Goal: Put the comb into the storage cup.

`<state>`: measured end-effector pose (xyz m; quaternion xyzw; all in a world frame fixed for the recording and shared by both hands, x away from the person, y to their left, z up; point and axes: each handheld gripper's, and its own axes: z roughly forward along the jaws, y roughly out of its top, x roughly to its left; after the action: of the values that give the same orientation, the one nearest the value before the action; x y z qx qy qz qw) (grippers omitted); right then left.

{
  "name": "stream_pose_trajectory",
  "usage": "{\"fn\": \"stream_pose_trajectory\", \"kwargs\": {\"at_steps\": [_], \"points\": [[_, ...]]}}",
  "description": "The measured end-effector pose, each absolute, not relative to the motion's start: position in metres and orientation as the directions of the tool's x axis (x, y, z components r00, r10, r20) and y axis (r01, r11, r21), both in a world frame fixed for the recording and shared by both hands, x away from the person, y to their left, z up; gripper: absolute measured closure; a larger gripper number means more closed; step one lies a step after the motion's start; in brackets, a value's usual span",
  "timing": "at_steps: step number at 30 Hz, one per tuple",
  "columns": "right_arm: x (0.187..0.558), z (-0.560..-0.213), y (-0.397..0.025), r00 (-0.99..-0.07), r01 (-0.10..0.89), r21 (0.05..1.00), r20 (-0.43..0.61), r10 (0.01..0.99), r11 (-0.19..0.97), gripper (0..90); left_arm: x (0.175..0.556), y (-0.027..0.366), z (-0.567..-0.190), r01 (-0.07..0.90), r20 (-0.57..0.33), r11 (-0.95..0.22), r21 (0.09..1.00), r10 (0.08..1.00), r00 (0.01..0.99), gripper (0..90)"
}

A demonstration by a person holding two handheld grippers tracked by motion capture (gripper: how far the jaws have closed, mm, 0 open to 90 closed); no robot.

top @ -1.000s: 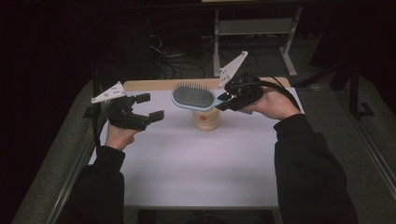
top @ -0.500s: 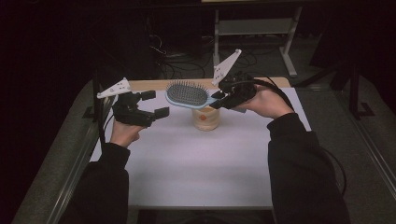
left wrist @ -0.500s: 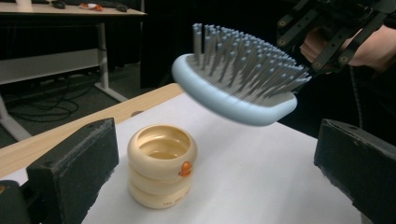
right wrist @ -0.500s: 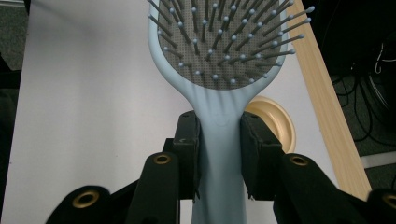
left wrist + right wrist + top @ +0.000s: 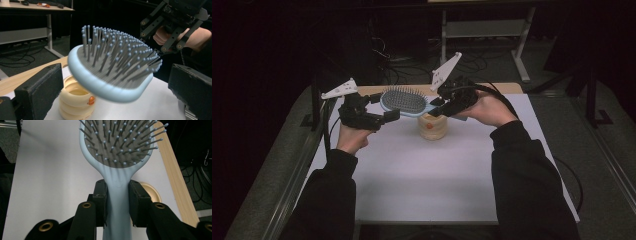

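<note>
Hairbrush [image 5: 404,101], pale blue with a grey pad of bristles, hangs in the air just above centre in the high view, bristles up, held out level over the far part of the table. Its handle runs toward the right of the frame into the right gripper [image 5: 441,109], whose jaws are pinched on the handle just behind the head; in the right gripper view the two black pads press the blue neck from either side, with the brush head [image 5: 117,142] spreading across the top of the frame. Directly below the handle sits a small cream ribbed pot [image 5: 433,126] on the white table [image 5: 422,185]; in the left gripper view it appears at lower centre, open-topped, with an orange mark on its side, under the brush's rim.

The left gripper [image 5: 384,107] is at centre-left of the high view, jaws spread wide, with the tip of the brush head at the gap between them. From its own camera the two black jaws stand at the lower left and lower right corners with the brush head [image 5: 112,72] between them, not touching either one. A strip of pale wood [image 5: 367,90] edges the table's far side.
</note>
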<state>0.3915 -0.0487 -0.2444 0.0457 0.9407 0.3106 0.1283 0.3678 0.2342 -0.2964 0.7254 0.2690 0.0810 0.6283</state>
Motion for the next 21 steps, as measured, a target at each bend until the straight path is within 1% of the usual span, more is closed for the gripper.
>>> {"fn": "stream_pose_trajectory", "kwargs": {"at_steps": [3, 12, 16, 21], "points": [[0.3917, -0.2453, -0.0461, -0.965, 0.002, 0.593, -0.210, 0.157, 0.805, 68.7, 0.3695, 0.2321, -0.2956, 0.300, -0.242, -0.045, 0.953, 0.482, 0.842, 0.1], [0.3912, -0.2462, -0.0436, -0.962, -0.001, 0.591, -0.220, 0.160, 0.806, 68.7, 0.3721, 0.2276, -0.2928, 0.315, -0.258, -0.038, 0.948, 0.485, 0.836, 0.3], [0.3909, -0.2468, -0.0421, -0.959, -0.006, 0.591, -0.231, 0.162, 0.807, 68.7, 0.3747, 0.2285, -0.2935, 0.336, -0.292, -0.007, 0.942, 0.480, 0.827, 2.4], [0.3907, -0.2471, -0.0396, -0.958, -0.013, 0.592, -0.239, 0.160, 0.806, 68.6, 0.3766, 0.2284, -0.2941, 0.349, -0.305, 0.006, 0.937, 0.497, 0.812, 6.6]]}}
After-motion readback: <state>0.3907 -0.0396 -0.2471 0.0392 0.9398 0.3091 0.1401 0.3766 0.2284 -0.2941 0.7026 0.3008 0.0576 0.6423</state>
